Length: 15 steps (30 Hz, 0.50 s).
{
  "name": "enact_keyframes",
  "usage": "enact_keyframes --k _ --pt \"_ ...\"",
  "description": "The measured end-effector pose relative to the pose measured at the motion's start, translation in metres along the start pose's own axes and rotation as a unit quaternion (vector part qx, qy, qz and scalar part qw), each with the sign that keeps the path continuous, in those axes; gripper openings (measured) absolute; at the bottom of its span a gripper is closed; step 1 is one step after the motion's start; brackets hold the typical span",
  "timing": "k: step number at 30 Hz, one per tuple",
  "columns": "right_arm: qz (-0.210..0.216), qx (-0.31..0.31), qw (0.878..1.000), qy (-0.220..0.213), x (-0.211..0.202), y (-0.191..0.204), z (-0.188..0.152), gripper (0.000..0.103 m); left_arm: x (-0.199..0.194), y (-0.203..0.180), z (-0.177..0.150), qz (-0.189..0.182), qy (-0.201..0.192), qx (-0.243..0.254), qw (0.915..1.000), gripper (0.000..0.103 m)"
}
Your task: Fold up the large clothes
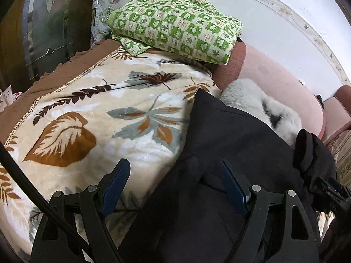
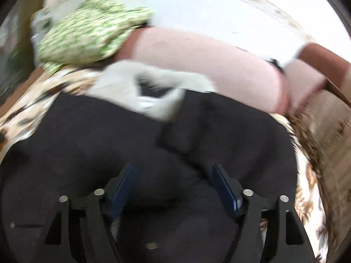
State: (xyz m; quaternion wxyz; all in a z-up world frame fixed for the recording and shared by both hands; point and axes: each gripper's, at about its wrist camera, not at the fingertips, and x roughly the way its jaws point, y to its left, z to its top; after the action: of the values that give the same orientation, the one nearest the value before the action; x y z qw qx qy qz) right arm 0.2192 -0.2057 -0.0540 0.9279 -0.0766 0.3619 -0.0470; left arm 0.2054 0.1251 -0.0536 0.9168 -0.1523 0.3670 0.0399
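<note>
Blue-padded fingers of the left tool [image 1: 173, 188] stand wide apart over the near left edge of the black coat [image 1: 230, 149], gripping nothing; one pad hangs above the leaf-print blanket [image 1: 98, 100], the other above dark cloth. Over the coat's middle, the right tool [image 2: 173, 188] is likewise spread and empty, its view smeared by motion.

Judged from this, the step in hand is taking hold for a fold. To do it well, each tool should close on a single edge or seam at matching points on the two sides, rather than on a bunched middle, so the heavy cloth lifts evenly and the fold line lands straight.

Dark, thick and matte, the coat lies spread on the bed across the right half of the blanket, with a pale fur collar [image 1: 263, 107] at its far end and a flap or pocket near the centre.

Beyond it a pink bolster [image 1: 280, 87] runs along the far wall, and a green-checked folded quilt [image 1: 175, 24] sits at the far left.
</note>
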Motion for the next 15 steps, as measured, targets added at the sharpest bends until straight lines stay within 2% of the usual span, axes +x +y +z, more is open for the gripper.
enact_keyframes --k 5,8,10,12,13,14,15 --pt "-0.001 0.009 0.999 0.037 0.038 -0.004 0.011 0.077 0.003 -0.003 -0.001 -0.002 0.003 0.006 1.0000 0.081" --pt "-0.016 -0.012 0.999 0.032 0.053 0.011 0.015 0.077 0.007 -0.002 -0.001 0.001 0.008 0.006 0.9999 0.081" --pt "-0.037 -0.040 0.998 0.031 0.066 0.022 0.018 0.078 0.009 -0.002 -0.001 0.003 0.010 0.006 0.9999 0.081" --pt "-0.081 -0.077 0.993 0.035 0.085 0.029 0.021 0.075 0.012 -0.001 0.000 0.004 0.014 0.002 0.9999 0.081" --pt "-0.110 -0.090 0.989 0.042 0.097 0.029 0.022 0.046 0.014 0.000 0.001 0.003 0.016 0.001 0.9999 0.081" --pt "-0.120 -0.087 0.988 0.050 0.103 0.024 0.022 0.028 0.017 0.001 0.001 0.003 0.019 -0.003 0.9998 0.081" --pt "-0.119 -0.071 0.988 0.060 0.107 0.016 0.023 0.025 0.018 0.002 0.002 0.003 0.022 -0.005 0.9997 0.081"
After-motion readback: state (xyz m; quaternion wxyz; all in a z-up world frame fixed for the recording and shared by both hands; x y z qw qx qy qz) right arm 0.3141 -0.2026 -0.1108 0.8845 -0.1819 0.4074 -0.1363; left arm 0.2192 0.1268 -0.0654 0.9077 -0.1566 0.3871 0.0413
